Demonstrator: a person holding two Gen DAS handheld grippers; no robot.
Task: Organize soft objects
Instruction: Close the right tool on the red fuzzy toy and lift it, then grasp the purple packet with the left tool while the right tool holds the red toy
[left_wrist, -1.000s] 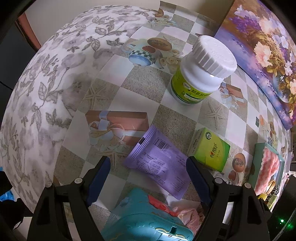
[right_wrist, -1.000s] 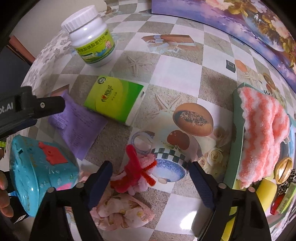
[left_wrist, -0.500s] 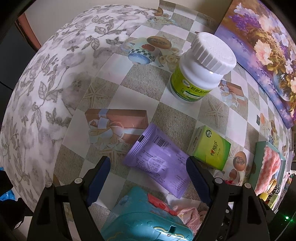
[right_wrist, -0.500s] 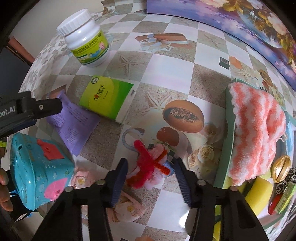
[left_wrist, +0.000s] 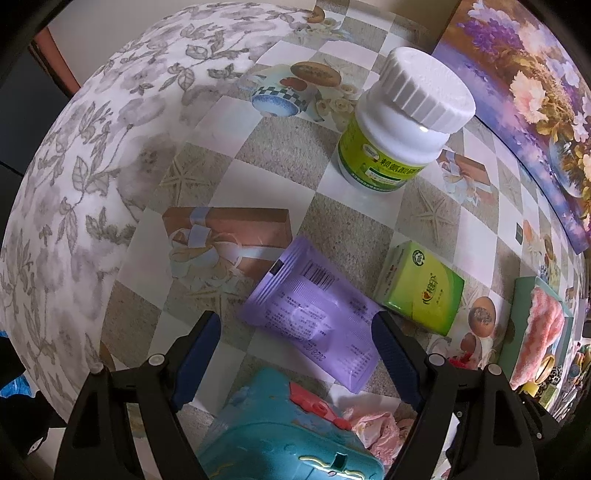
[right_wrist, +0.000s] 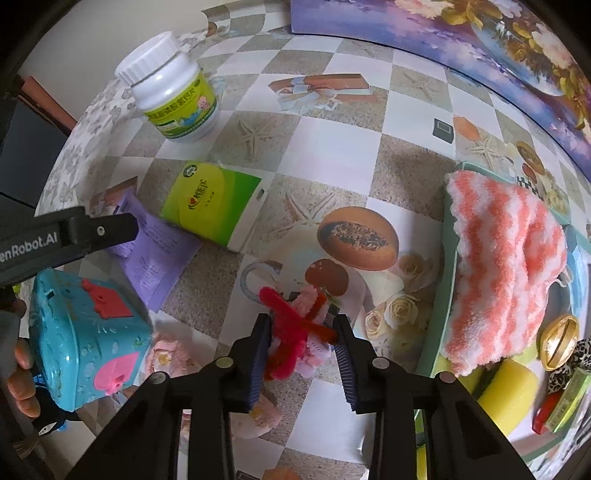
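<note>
Two black grippers with blue pads point down over a checkered tablecloth printed with starfish and cups. At the bottom centre of the right wrist view, the right gripper is closing its jaws on a fuzzy red-and-pink pipe-cleaner toy, which sits between the pads and touches both. Just below and to the left lies a crumpled pink patterned cloth, partly hidden by the fingers. At the right edge, a pink-and-white striped fluffy towel rests in a green tray, beside a yellow sponge and a gold oval clip.

In the left wrist view, the left gripper stands wide open and holds nothing, with the lower end of a flat purple foil sachet lying on the table between its fingers. A teal plastic toy box with red and pink shapes fills the bottom centre; the right wrist view shows a hand gripping it at the left edge. Right of the sachet lies a green tissue packet, and a white screw-cap bottle with a green label stands upright at upper right.
</note>
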